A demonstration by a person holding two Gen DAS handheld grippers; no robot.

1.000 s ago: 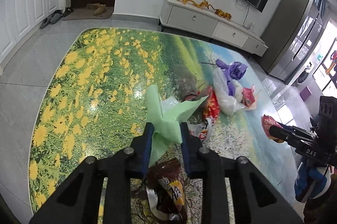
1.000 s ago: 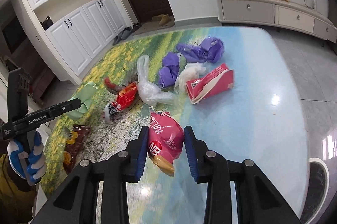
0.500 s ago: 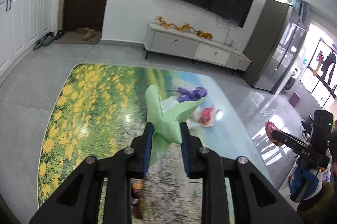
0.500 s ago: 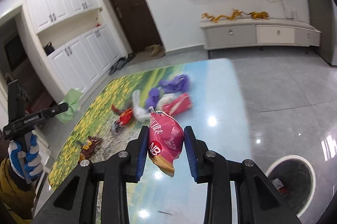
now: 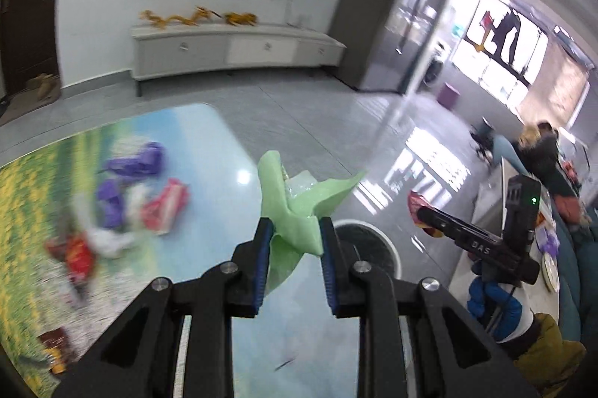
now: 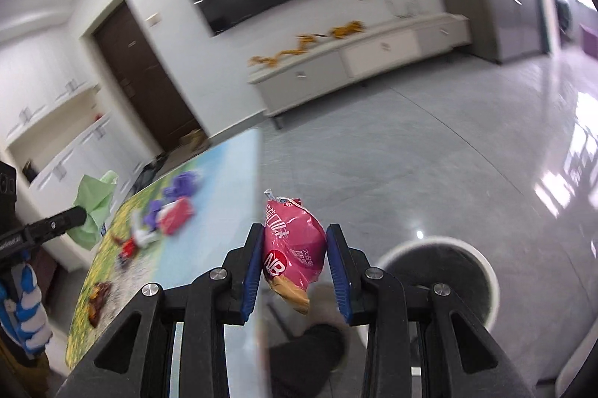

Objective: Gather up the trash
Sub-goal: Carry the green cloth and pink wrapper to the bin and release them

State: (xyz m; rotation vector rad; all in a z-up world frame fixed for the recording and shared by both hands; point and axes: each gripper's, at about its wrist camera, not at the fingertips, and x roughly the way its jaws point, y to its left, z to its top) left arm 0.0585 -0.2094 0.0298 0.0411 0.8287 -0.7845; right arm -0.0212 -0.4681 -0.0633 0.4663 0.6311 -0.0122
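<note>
A glossy table (image 5: 224,151) printed with a meadow of yellow flowers and blue sky carries a loose, blurred cluster of litter — purple bags (image 5: 134,164), a red carton (image 5: 164,207), a clear white bag (image 5: 108,239) and a red snack wrapper (image 5: 76,254) lying close together toward its left side. A brown wrapper (image 5: 52,349) lies apart, near the table's near-left edge. Beside the table, on the shiny grey tiled floor (image 6: 429,144), stands a round white-rimmed bin (image 6: 441,271) — its inside dark.

Motion blur smears the litter (image 5: 123,200) on the table (image 5: 209,248); the bin (image 6: 489,271) sits partly hidden.
</note>
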